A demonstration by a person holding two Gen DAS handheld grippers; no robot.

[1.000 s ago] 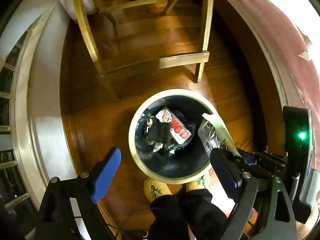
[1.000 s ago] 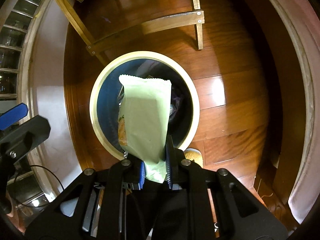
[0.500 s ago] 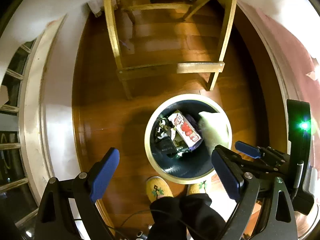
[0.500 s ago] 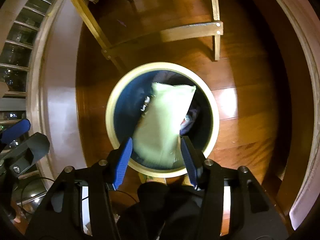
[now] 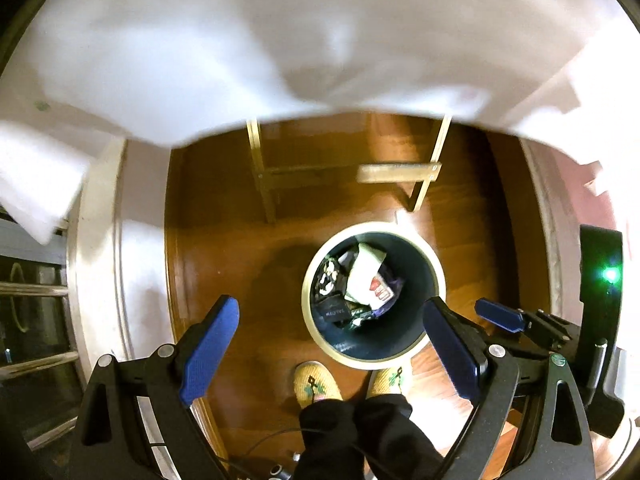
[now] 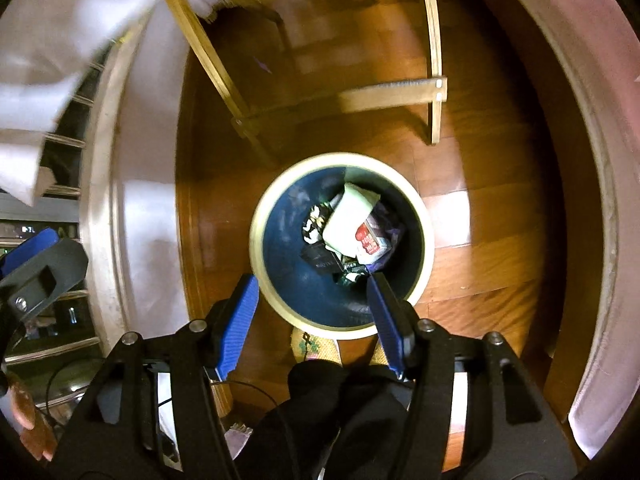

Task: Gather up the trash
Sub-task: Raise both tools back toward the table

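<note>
A round dark bin with a cream rim (image 5: 434, 268) (image 6: 262, 206) stands on the wooden floor below both grippers. A pale green wrapper (image 5: 362, 276) (image 6: 346, 216) lies inside it on top of a red-and-white carton (image 6: 370, 240) and dark wrappers. My right gripper (image 6: 314, 312) hangs high over the bin's near rim, its jaws opening, nothing between them. My left gripper (image 5: 332, 340) is open and holds nothing, high above the floor to the left of the bin. The right gripper's blue finger (image 5: 498, 314) shows beside it.
A wooden chair frame (image 5: 400, 172) (image 6: 394, 94) stands beyond the bin. A white cloth (image 5: 280, 52) (image 6: 48, 48) hangs over the upper part of both views. The person's yellow slippers (image 5: 316, 384) and dark trouser legs are at the bin's near side. White trim and shelves (image 6: 60, 200) line the left.
The right gripper opened and the green wrapper dropped into the bin. Both grippers rose, so the bin looks smaller and the white cloth has come into view.
</note>
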